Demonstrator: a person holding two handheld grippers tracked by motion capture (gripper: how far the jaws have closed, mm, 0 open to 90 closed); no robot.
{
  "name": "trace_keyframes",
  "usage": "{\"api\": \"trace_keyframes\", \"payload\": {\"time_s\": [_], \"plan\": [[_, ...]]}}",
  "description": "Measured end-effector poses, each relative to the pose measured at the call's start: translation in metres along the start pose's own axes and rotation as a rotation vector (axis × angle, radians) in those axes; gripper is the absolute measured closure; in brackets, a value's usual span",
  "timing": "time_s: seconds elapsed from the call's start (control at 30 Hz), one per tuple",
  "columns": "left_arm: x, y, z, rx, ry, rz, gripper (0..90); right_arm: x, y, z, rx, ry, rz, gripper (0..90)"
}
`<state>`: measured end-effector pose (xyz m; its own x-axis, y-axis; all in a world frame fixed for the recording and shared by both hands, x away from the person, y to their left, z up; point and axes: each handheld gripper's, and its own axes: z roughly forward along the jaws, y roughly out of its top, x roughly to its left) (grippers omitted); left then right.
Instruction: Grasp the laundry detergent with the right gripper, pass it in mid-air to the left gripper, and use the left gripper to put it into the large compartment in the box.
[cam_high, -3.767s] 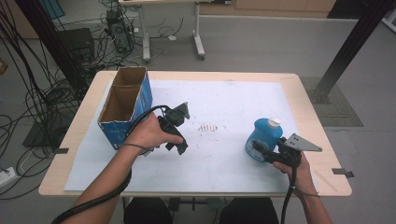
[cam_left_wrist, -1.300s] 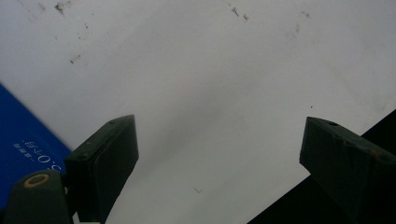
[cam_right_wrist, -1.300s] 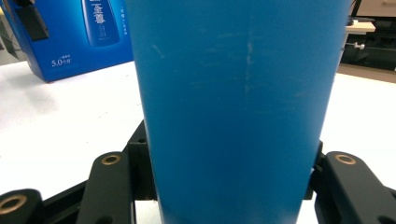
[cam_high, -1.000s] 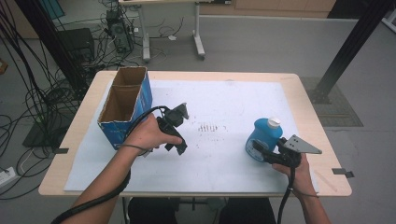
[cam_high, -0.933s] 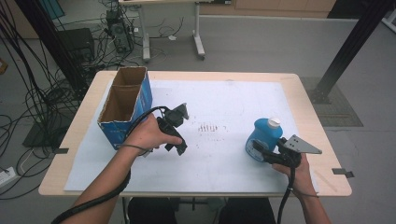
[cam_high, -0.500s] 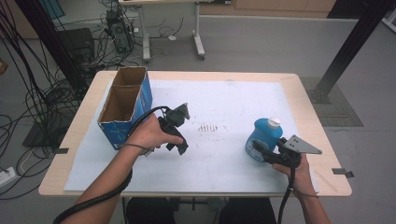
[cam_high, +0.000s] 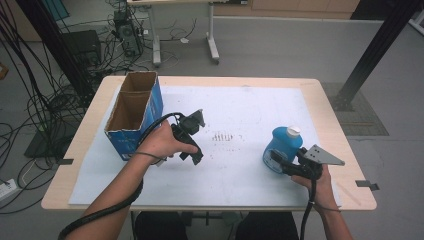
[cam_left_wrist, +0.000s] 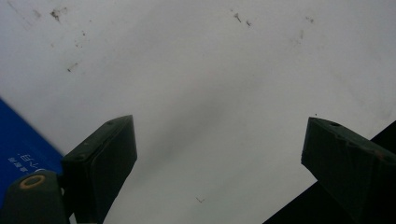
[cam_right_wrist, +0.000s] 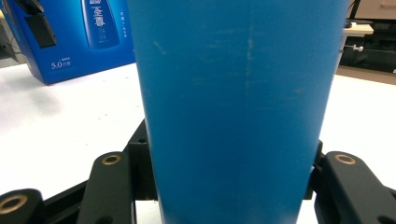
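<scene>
A: At the table's right edge, we have the right gripper (cam_high: 278, 161) clenched on the bottle (cam_high: 280, 146), jaws pressing its lower body from either side. In the right gripper view the bottle (cam_right_wrist: 236, 107) stands upright, its long axis vertical, squarely between the jaws.

B: And the left gripper (cam_high: 196, 121)?

A: Released. In the left gripper view its jaws stand wide over bare white paper (cam_left_wrist: 210, 93), nothing between them. It hovers mid-table, just beside the box (cam_high: 134, 112).

B: So which way does the bottle lie from that box?

A: Well apart, off to the right across the paper (cam_high: 240, 115). The box is open on top and sits at the table's left. We judge the carry would run leftward, with the bottle kept upright.

B: Which hand is nearer the bottle?

A: The right, plainly; it already holds it. The left is nearer the box and could steady it.
</scene>
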<state>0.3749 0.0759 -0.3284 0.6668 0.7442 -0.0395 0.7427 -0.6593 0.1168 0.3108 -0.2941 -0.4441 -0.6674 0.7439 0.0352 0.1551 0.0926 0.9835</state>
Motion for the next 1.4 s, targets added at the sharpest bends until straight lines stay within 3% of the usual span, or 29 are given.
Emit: {"api": "trace_keyframes", "payload": {"time_s": [0.5,0.77,1.4], "plan": [[0.004,0.005,-0.016,-0.022,0.005,0.036,11.0,-0.002,0.003,-0.001,0.011,0.002,0.005,44.0],[0.003,0.008,-0.023,-0.035,-0.004,0.061,11.0,-0.005,0.017,-0.002,0.020,0.024,0.001,44.0],[0.000,0.014,-0.064,-0.081,0.024,0.129,11.0,-0.008,0.063,0.001,0.065,0.171,0.004,44.0]]}}
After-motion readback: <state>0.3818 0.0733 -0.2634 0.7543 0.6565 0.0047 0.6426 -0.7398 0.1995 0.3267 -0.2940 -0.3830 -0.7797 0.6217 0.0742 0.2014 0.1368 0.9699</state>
